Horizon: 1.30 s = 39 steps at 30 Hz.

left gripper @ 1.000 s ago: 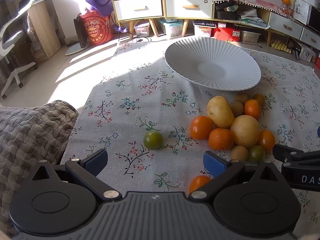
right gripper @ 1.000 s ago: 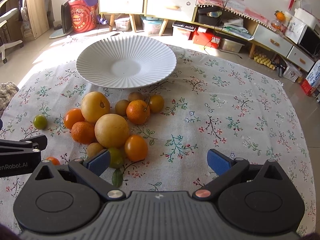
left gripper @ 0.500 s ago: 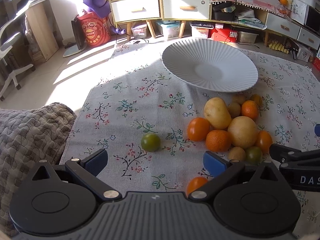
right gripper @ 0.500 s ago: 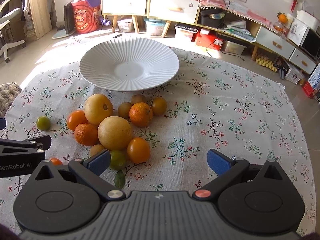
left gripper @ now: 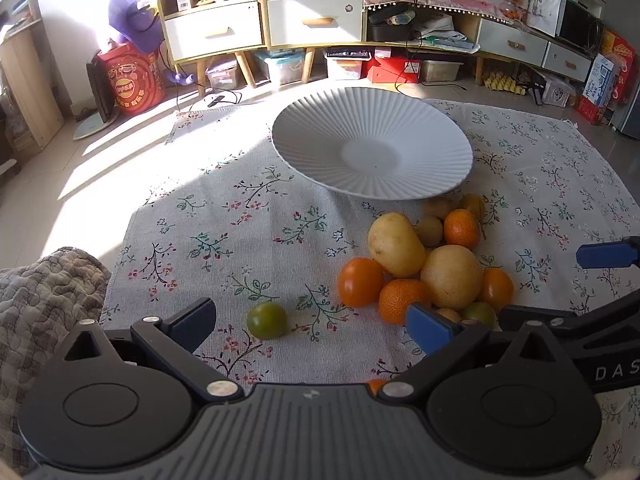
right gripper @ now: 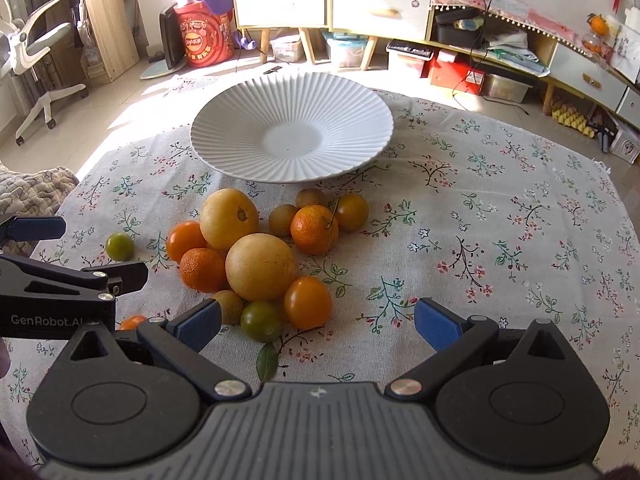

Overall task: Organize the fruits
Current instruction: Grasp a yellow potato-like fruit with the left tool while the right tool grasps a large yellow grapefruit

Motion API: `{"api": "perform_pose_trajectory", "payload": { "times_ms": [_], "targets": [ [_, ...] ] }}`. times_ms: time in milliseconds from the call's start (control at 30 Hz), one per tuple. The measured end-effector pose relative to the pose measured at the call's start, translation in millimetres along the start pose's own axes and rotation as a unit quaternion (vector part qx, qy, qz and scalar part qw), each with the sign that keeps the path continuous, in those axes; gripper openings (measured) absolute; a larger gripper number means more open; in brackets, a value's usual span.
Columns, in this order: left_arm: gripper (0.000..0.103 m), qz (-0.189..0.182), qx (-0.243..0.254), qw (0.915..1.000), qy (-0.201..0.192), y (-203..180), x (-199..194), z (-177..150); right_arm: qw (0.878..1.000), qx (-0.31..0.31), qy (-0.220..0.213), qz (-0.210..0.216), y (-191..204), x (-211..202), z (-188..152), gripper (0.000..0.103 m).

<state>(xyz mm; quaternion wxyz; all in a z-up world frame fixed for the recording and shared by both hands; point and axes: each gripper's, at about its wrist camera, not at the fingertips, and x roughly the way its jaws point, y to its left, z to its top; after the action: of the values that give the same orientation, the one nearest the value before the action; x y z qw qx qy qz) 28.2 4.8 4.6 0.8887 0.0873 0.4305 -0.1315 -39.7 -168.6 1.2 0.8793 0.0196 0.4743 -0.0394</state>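
On the floral-clothed desk (right gripper: 500,208) | left tongs (left gripper: 312,320) and right tongs (right gripper: 318,322) both wide, empty | fruit pile (right gripper: 260,256) at 6 o'clock of empty white ribbed plate (right gripper: 248,128) | best: straddle stray small green fruit (left gripper: 267,320) squarely, close gently.

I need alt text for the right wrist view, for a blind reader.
The open right gripper hovers over a cluster of orange, yellow and green fruits on a floral tablecloth. An empty white ribbed plate sits behind them, and the left gripper enters from the left.
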Motion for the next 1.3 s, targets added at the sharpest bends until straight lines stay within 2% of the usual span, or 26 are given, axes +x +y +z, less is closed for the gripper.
{"api": "perform_pose_trajectory", "payload": {
  "times_ms": [167,233,367,467,533,633,700,833,967,1300],
  "targets": [
    [0.084,-0.048,0.026,0.9982,-0.023,2.3,2.4,13.9,0.998,-0.02,-0.003,0.052,-3.8,0.3,8.0,0.1],
    [0.077,-0.067,0.034,0.9969,-0.024,2.4,6.1,18.9,0.998,-0.027,-0.004,0.064,-5.8,0.6,12.3,0.098],
    [0.069,-0.108,0.033,0.9935,-0.016,4.2,18.2,24.4,0.994,-0.026,0.012,0.101,-8.9,7.2,22.3,0.085],
    [0.062,-0.139,0.014,0.9901,-0.017,7.0,25.7,26.0,0.992,-0.024,0.008,0.123,-8.4,11.0,22.3,0.075],
    [0.053,-0.163,-0.006,0.9865,-0.012,10.6,31.1,26.7,0.99,-0.02,0.004,0.136,-7.1,14.2,19.7,0.068],
    [0.042,-0.194,-0.033,0.9803,0.01,12.4,41.6,32.7,0.989,-0.019,0.021,0.144,-5.4,25.1,18.9,0.055],
    [0.038,-0.206,-0.048,0.9771,0.023,12.3,47.4,35.5,0.989,-0.021,0.027,0.142,-3.4,29.7,19.2,0.054],
    [0.032,-0.212,-0.054,0.975,0.041,7.3,54.5,39.8,0.989,-0.021,0.035,0.146,-0.5,32.7,22.7,0.05],
    [0.032,-0.203,-0.054,0.9763,0.051,5.3,57.4,43.6,0.99,-0.022,0.041,0.135,1.9,38.2,22.2,0.05],
    [0.031,-0.186,-0.066,0.9771,0.079,7.5,67.7,42.2,0.987,0.001,0.061,0.147,0.9,47.6,15.4,0.05]
  ]
}}
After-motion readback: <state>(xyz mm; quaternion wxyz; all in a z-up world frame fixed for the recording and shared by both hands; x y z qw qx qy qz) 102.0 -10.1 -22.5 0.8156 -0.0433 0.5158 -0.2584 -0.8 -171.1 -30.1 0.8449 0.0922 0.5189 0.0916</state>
